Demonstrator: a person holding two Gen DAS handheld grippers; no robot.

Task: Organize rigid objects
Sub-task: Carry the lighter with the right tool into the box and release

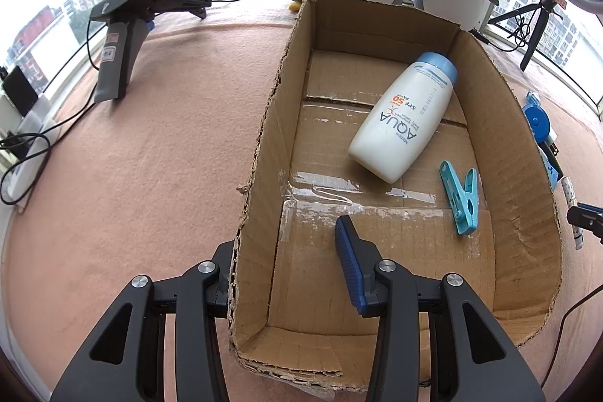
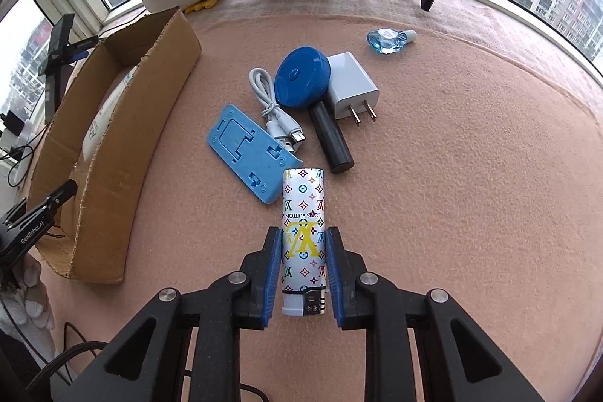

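Bench [image 2: 471,176]: a surface under pink felt carries everything; the loose pieces lie right of the box.
Cardboard box [image 1: 501,123]: open-topped, torn rims, tape across its floor; the destination, by my reading of the task.
Lotion bottle [image 1: 405,115]: already on its side on the box floor, with a turquoise clothes peg [image 1: 461,198] just beside it.
Left claw [image 1: 286,274]: spread wide and empty, straddling the box's near left wall, one finger outside and one inside; it could steady the box.
Right claw [image 2: 303,262]: its blue pads flank the patterned lighter [image 2: 303,232] on both sides. They look pressed on it or nearly so; whether the grip is firm, I cannot tell.
Patterned lighter: lies lengthwise between the pads, its far end close to the blue phone stand [image 2: 250,153].
Remaining pieces: white cable [image 2: 275,115], blue round-headed tool [image 2: 301,78], white charger [image 2: 350,89], small blue bottle [image 2: 388,40].
Doing the step well: squeeze fully at mid-body, lift straight up to avoid nudging the stand, carry left over the torn wall, release low beside the peg.
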